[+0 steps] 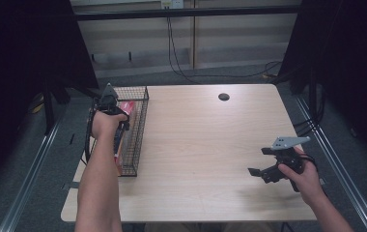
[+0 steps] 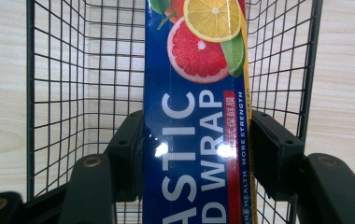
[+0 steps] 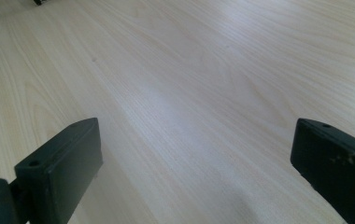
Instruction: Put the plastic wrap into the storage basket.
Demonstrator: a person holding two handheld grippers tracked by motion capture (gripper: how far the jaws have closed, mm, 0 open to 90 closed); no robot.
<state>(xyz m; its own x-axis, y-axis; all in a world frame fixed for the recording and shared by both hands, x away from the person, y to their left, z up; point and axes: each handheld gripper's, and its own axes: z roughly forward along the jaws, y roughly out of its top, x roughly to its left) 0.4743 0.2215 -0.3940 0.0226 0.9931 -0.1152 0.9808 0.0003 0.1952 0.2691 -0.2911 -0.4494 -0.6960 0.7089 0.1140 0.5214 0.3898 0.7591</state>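
We start with the big wooden desk (image 1: 205, 145). Most of its top is bare, with a small dark round hole (image 1: 223, 96) up near 12 o'clock.

Next comes the black wire basket (image 1: 134, 126). It sits at about 9 o'clock on the desk, close to the edge.

Inside the basket is a long blue box of plastic wrap (image 2: 194, 121) with fruit pictures on it. In the high view we see its red end (image 1: 126, 110) poking up by the basket wall.

Our left claw (image 2: 195, 144) is squeezed tight on the box, one black jaw on each long side. It holds the box over the basket's wire bottom. We cannot tell if the box already rests on the wires.

Our right claw (image 1: 264, 164) is at about 4 o'clock. Its jaws are wide apart and hold nothing. It hangs just over the bare desk.

We think the job is nearly done. The box is in the basket. What is left is to let go and pull the left claw out.
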